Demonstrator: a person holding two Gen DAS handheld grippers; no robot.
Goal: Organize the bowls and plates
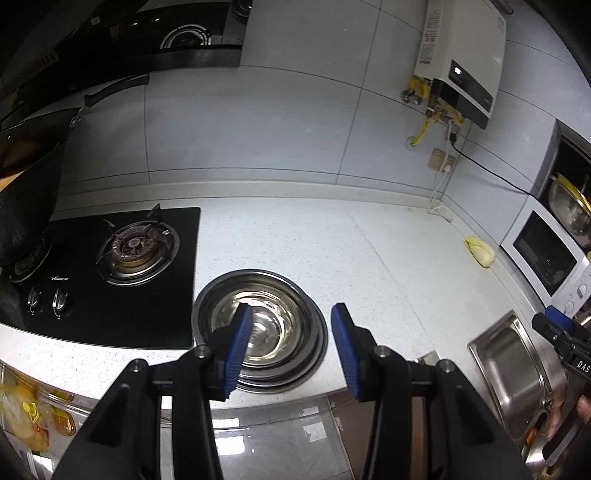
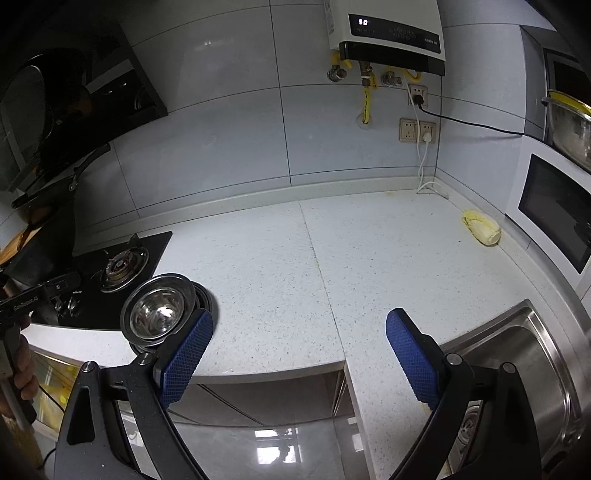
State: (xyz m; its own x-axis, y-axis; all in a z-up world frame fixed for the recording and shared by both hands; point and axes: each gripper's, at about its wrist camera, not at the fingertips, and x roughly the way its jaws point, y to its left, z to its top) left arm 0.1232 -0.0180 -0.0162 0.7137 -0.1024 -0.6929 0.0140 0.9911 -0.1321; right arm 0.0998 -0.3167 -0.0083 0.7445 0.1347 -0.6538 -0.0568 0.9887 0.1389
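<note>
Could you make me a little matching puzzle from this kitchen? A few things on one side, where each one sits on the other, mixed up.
Things:
1. stack of steel bowls
2. yellow cloth
3. water heater
4. gas burner

Places:
A. high on the tiled wall
B. set in the black hob
C. on the counter beside the hob
D. on the counter by the white oven

Pairs: 1-C, 2-D, 3-A, 4-B
</note>
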